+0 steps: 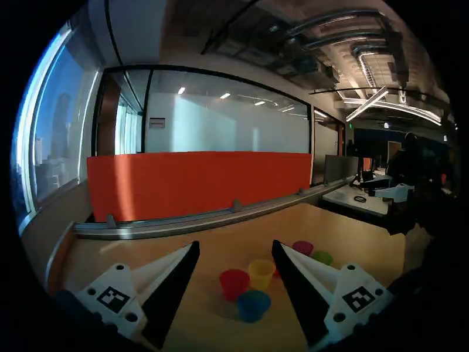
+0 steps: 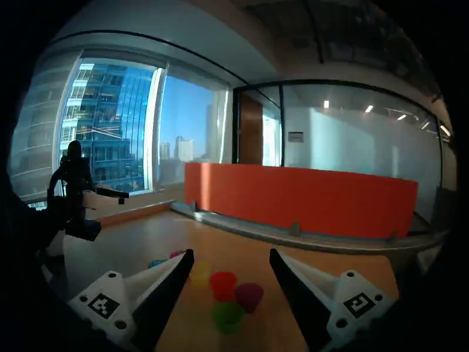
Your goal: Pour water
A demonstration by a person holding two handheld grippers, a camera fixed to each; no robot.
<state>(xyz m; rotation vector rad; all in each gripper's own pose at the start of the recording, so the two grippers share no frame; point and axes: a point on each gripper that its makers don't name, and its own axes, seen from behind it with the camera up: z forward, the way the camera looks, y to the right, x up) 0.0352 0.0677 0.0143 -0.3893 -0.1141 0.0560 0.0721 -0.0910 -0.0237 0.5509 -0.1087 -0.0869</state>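
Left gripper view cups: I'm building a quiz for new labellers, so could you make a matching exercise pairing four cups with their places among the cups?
Things:
1. red cup
2. yellow cup
3. blue cup
4. magenta cup

Places:
A. nearest the camera
B. farthest back
C. leftmost of the group
D. just right of the red one, behind the blue one

Pairs: 1-C, 2-D, 3-A, 4-B

Orange partition [image 1: 199, 182] behind wooden table [image 1: 352, 227]; perhaps a monitor [image 1: 341, 169].
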